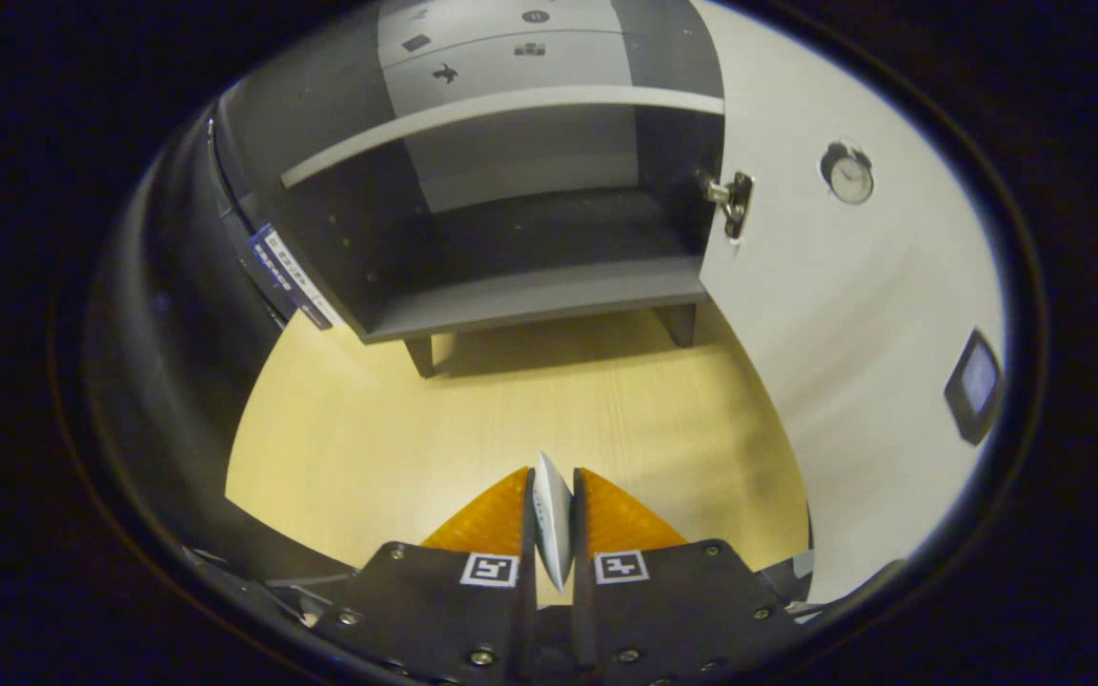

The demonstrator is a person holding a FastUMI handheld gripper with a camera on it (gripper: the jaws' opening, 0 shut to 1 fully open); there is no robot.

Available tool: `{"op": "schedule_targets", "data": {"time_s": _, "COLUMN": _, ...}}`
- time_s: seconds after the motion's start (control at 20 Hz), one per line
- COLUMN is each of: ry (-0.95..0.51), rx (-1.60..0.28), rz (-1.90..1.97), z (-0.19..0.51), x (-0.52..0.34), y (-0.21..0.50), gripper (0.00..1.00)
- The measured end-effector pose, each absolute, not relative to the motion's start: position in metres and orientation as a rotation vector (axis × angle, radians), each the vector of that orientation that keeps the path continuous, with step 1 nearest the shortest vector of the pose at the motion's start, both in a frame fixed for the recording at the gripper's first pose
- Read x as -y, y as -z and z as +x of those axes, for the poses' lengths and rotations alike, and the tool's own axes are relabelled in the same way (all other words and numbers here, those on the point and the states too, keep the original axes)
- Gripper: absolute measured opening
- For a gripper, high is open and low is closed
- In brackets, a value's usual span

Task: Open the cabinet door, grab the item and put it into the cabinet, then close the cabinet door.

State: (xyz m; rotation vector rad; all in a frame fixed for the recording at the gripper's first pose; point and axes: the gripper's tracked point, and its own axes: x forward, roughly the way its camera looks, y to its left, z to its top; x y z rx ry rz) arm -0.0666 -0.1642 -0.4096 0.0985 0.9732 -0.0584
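On the pale wood tabletop [511, 419], one grey cabinet [511, 238] stands at twelve o'clock, its one door [835, 314] swung open, while the gripper [552, 519] pinches one thin white packet [552, 514] between both fingers.

From my one camera, riding on the gripper [552, 491] and looking forward and downward along its two fingers closed on a thin white item [552, 519], I face the open grey cabinet [530, 295] across the pale wooden tabletop [530, 400], fairly near.
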Motion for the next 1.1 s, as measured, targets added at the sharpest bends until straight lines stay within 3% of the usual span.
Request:
{"op": "schedule_targets", "data": {"time_s": 0.55, "ry": -0.049, "rx": -0.678, "rz": 0.071, "z": 0.063, "x": 0.143, "y": 0.2, "gripper": 0.15}}
{"op": "schedule_targets", "data": {"time_s": 0.8, "ry": -0.052, "rx": -0.633, "rz": 0.112, "z": 0.111, "x": 0.146, "y": 0.17, "gripper": 0.15}}
{"op": "schedule_targets", "data": {"time_s": 1.1, "ry": 0.005, "rx": -0.722, "rz": 0.035, "z": 0.159, "x": 0.167, "y": 0.2, "gripper": 0.15}}
